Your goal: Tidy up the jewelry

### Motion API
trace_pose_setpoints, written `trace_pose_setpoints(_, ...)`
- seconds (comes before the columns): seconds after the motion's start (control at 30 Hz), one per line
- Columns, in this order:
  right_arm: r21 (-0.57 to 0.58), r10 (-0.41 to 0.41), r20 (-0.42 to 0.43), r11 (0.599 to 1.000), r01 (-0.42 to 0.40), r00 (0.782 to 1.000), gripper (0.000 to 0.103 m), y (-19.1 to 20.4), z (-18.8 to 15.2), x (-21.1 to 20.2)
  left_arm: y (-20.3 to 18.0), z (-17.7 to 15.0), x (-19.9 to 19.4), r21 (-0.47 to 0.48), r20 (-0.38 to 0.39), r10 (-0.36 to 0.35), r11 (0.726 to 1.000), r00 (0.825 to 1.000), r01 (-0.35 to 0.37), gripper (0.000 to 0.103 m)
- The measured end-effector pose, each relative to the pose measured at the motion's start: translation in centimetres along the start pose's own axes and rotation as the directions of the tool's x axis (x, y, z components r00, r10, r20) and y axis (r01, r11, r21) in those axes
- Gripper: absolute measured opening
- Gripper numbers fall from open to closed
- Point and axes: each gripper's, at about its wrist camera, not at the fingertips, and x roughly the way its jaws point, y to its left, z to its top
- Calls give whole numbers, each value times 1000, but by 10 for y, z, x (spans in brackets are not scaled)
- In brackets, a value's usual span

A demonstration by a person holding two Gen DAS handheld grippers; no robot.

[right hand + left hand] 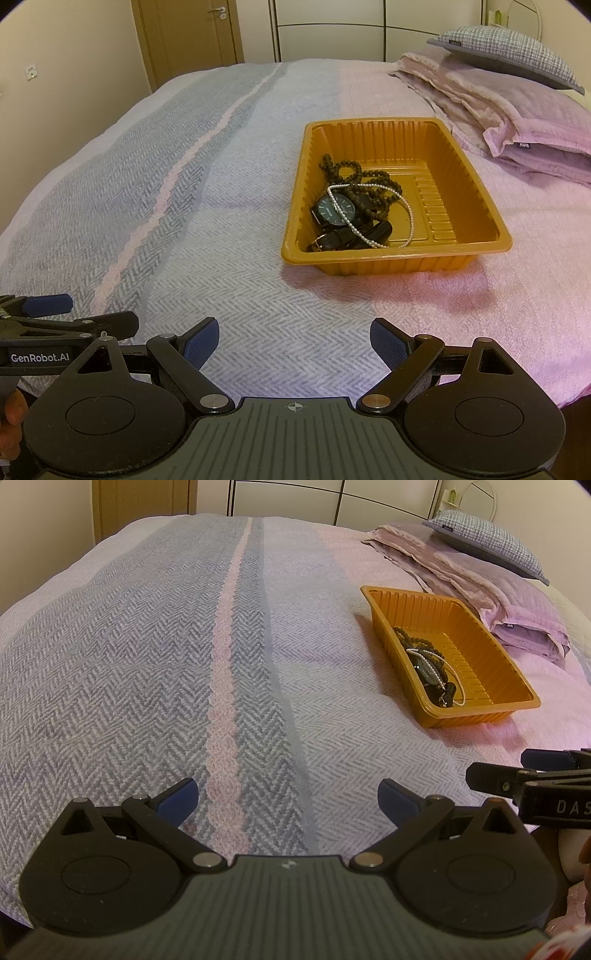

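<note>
Tray: an orange plastic tray (476, 206) with ribbed walls stands on the bed (229, 236), on its right half, near the folded blanket.
Tray contents: all the jewelry lies heaped in the tray's near left part; the far and right parts of its floor are bare.
Dark beads: a string of dark round beads (364, 175) coils at the far side of the heap.
Watch: a wristwatch (337, 210) with a dark round face and black strap lies face up on the beads; the writing on its dial is too small to read.
Pearls: a thin white pearl strand (349, 221) runs across the watch face and loops toward the tray's near wall.
Bedding: a folded pink blanket (517, 122) lies right of the tray, with a checked pillow (506, 55) on its far end; each carries a small dark tag, unreadable.
Writing: "GenRobot.AI" on the left gripper's side in the right wrist view; "DAS", cut off by the picture's edge, on the right gripper in the left wrist view.
Left gripper (288, 799): jaws wide apart, nothing between them, over the near edge of the bed.
Right gripper (294, 341): jaws wide apart, empty, well short of the tray.
</note>
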Motion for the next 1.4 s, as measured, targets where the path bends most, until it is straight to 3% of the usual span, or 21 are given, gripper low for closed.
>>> trace_pose_setpoints(1.4,4,2,0,1000,-2,1000,88,-1,0,1,-5,0,-1,2,-1,-1,1000,1000,1,103)
